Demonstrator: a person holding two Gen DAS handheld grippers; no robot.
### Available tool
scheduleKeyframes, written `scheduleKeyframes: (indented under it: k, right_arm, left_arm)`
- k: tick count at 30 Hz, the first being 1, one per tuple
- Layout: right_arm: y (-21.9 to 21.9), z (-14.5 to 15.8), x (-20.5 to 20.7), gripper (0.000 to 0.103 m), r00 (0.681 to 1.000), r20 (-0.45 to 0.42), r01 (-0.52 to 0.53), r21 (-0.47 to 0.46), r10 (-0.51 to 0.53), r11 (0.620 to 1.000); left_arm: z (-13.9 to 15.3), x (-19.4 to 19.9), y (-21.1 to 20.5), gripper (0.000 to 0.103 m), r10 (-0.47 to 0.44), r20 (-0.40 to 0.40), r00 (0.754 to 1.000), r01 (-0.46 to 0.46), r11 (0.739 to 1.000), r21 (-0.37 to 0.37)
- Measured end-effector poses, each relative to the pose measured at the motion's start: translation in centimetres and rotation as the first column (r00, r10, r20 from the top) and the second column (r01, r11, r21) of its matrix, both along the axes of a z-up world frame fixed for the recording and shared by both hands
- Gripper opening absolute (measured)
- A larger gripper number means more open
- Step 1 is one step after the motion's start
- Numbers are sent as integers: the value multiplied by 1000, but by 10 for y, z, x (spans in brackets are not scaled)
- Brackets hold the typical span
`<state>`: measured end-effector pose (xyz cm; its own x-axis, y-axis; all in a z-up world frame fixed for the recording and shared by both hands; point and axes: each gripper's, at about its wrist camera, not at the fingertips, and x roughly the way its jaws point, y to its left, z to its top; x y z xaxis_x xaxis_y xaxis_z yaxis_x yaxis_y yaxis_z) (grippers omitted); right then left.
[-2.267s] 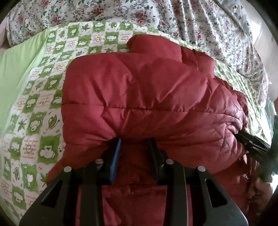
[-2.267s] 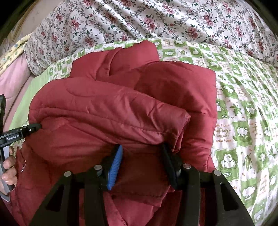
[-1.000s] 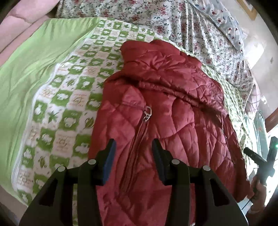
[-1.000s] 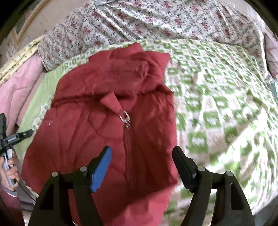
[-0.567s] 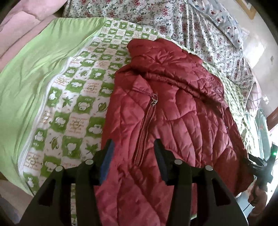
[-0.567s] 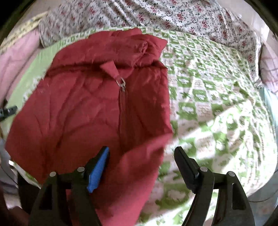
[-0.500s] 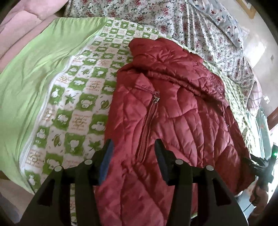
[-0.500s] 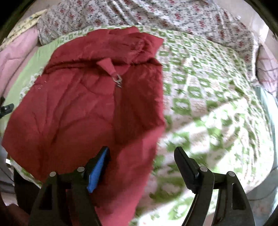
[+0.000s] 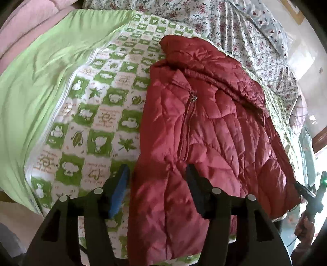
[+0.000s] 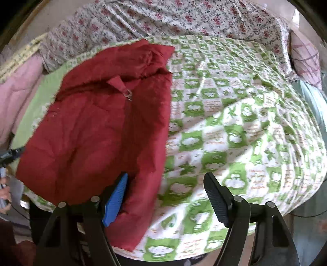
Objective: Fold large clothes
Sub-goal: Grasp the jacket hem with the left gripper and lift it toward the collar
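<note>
A dark red quilted jacket (image 9: 214, 131) lies zipped, front up, on a green-and-white checked blanket (image 9: 98, 114), collar toward the far side. My left gripper (image 9: 157, 180) hovers over the jacket's left hem edge. Its jaws are opening, with the edge beneath the gap and neither pad pressing it. In the right wrist view the jacket (image 10: 98, 131) fills the left half. My right gripper (image 10: 165, 186) stands open over its right hem edge, blue pad above red cloth, black pad above the blanket (image 10: 235, 126). A hand holds the right gripper (image 9: 306, 191) at the left wrist view's far right.
A floral quilt (image 10: 184, 18) runs along the bed's far side. A plain light green sheet (image 9: 40, 77) and pink bedding (image 9: 30, 18) lie to the left, and a pink checked pillow (image 10: 304, 59) at far right. The bed's front edge drops off under both grippers.
The jacket, earlier bunched and held by both grippers, now lies spread flat. Both grippers have let go and moved apart, left toward its left edge and right toward its right; the left jaws have widened.
</note>
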<state>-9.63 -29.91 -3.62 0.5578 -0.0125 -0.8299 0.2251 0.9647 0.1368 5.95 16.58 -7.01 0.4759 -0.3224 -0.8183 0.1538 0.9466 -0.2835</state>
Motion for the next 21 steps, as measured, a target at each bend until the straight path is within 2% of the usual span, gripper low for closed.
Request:
scheduleKeyframes:
  k: [6,8,13,16,21]
  right_arm:
    - [7,-2,2,75,998,40,-61,146,56,987]
    - [10,-8,2,71,998,31,-62,171,58,983]
    - [6,-17,-6,51,998,27,-58,225,53,973]
    - [6,-18,-12,43,998,29,-68,240,62,968]
    - [6,-18,-13,43,998,44,-65,262,55,963]
  left_arm:
    - [-5,-4,2,56,-17,-26,1000,15,999,-45]
    - [-7,-5,-1,56,-28,-33,999,27,999,-41]
    - [-15,-10,-7,61,-52,-43,998,52,999,-9]
    - [-21,-11,-4,61,-56,-60,997,55,998,-21]
    - [-24,-14,-4,61,-68,-62,996,66,997,-40]
